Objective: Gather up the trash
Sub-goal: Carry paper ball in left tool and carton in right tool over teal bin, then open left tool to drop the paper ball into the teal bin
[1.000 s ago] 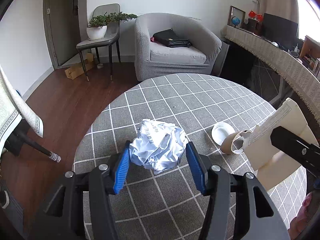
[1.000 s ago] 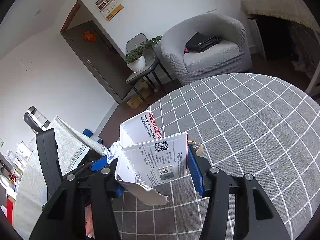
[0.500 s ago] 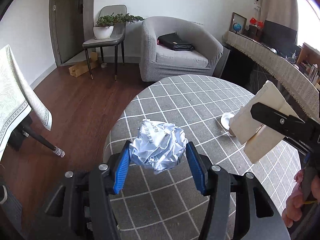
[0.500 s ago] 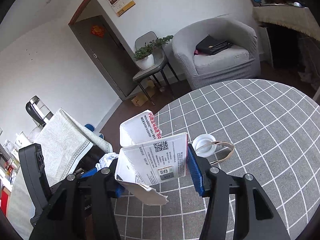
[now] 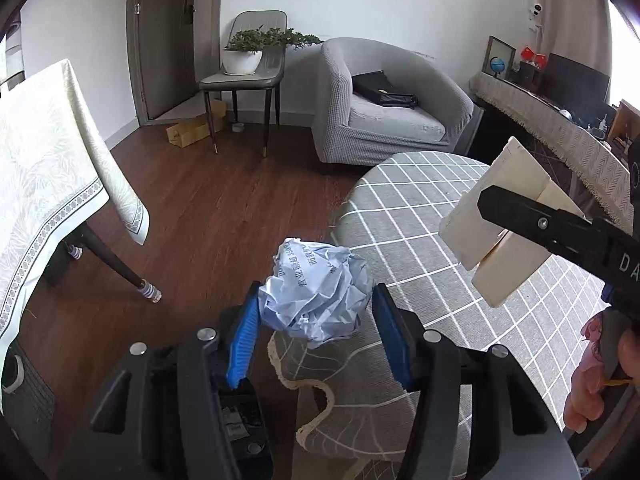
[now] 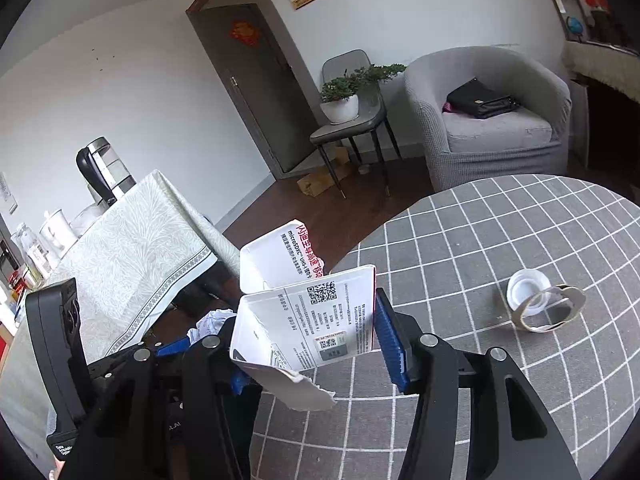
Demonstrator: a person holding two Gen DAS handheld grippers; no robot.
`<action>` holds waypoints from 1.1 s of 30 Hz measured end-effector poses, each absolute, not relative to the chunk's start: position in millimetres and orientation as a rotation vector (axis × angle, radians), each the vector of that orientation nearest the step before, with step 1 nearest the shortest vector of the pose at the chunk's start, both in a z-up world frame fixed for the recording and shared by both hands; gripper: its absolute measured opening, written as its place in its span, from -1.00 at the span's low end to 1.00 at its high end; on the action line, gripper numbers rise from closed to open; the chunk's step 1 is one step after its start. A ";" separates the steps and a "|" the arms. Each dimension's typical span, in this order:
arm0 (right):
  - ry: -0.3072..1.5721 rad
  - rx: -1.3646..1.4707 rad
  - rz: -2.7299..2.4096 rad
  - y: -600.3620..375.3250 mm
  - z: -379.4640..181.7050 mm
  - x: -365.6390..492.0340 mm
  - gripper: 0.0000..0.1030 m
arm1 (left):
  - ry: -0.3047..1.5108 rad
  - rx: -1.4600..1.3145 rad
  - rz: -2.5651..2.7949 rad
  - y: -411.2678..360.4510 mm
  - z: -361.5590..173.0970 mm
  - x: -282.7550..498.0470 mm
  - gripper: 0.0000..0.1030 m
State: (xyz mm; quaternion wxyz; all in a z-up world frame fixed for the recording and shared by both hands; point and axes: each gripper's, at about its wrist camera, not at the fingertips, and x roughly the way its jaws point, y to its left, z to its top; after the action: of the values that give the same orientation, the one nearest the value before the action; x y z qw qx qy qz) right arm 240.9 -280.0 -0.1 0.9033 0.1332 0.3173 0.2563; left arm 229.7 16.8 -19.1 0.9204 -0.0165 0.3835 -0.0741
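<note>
Trash in hand: crumpled paper ball [image 5: 316, 288] is pinched between the blue pads of the left claw [image 5: 314, 332], carried past the edge of the tabletop [image 5: 440, 208] with the wood floor [image 5: 208, 216] below it; torn white carton [image 6: 308, 320] is clamped in the right claw [image 6: 312, 344], above the tabletop's rim.
Trash left behind: white lid [image 6: 526, 286] and tape ring [image 6: 548, 308] lie touching each other on the tabletop, well apart from both claws.
Risk, paper ball: springy and loosely wadded, so it could squeeze out of the pads during a quick swing and drop to the floor.
Risk, carton: it is held by thin walls, with a ragged flap hanging below; the walls may buckle, letting it twist or slip free.
Risk, collision: the right claw and carton sit close beside the left claw, and the cream cloth table [image 5: 52, 184] stands near; either could be clipped.
Risk, unfinished job: no bin is visible, and the lid and ring could be forgotten.
Change from earlier: both claws have travelled sideways off the tabletop's middle toward its edge; grips look unchanged; the lid and ring, formerly just ahead of the claws, now lie further off.
</note>
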 end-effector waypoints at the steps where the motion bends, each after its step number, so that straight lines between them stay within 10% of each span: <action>1: 0.666 0.272 0.541 -272.4 -3.3 242.0 0.03 | 0.793 -0.034 -0.143 23.0 -21.3 229.3 0.12; 33: 0.805 0.034 0.793 -78.6 -45.8 216.3 0.03 | 1.178 -0.092 0.011 192.3 -158.2 205.1 0.13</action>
State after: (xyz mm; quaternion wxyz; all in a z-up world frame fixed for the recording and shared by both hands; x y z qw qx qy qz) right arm 216.3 -78.6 -45.8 0.8445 0.0163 0.3813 0.3757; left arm 205.1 192.3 -158.2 0.8304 -0.0435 0.5554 0.0053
